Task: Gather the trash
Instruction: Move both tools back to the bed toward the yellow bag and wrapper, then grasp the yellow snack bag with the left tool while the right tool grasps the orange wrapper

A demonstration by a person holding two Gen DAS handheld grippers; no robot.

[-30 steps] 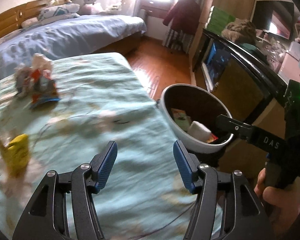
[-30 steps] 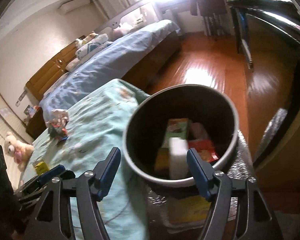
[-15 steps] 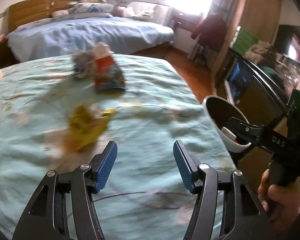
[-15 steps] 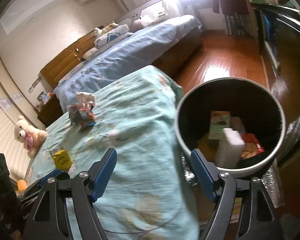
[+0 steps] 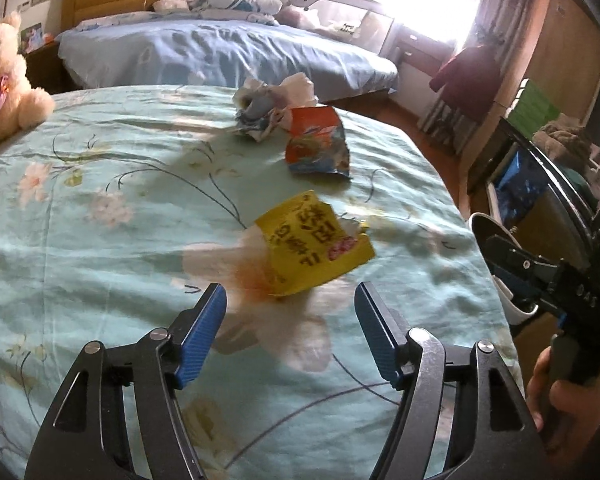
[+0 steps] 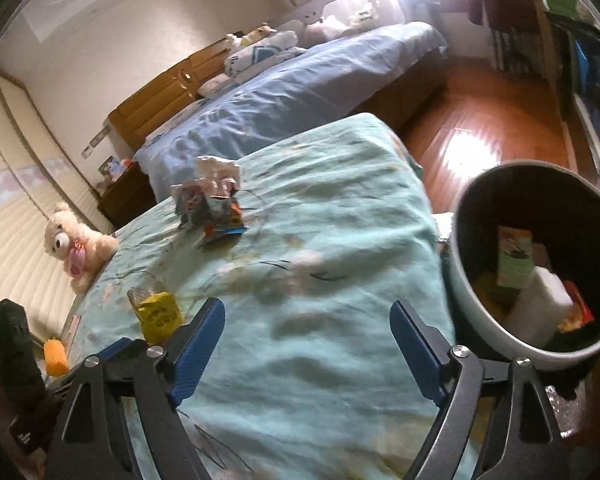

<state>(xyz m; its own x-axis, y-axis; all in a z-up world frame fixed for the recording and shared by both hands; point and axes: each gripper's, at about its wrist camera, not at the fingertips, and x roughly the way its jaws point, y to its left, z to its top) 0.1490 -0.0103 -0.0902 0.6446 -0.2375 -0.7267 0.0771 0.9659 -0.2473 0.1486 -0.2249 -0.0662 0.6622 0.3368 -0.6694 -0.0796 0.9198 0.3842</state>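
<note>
A yellow snack wrapper [image 5: 314,240] lies on the teal floral bedspread [image 5: 100,208], just beyond my open, empty left gripper [image 5: 290,308]. Farther back lie an orange-and-blue wrapper [image 5: 318,142] and crumpled paper [image 5: 268,108]. In the right wrist view the yellow wrapper [image 6: 158,314] sits at the left, the other trash [image 6: 212,204] farther back. My right gripper [image 6: 308,328] is open and empty over the bed. The grey trash bin [image 6: 480,344] with trash inside stands at the right off the bed's edge; only its rim [image 5: 480,228] shows in the left wrist view.
A teddy bear [image 5: 4,80] sits at the bed's left side. A second bed with blue sheets [image 5: 220,52] lies behind. A dark cabinet [image 5: 540,184] and wooden floor [image 6: 480,128] are at the right. An orange object [image 6: 55,356] lies near the left gripper's body.
My left gripper has swung left from the bin towards the yellow wrapper, which is now straight ahead. My right gripper has also turned left, away from the bin. Both stayed open.
</note>
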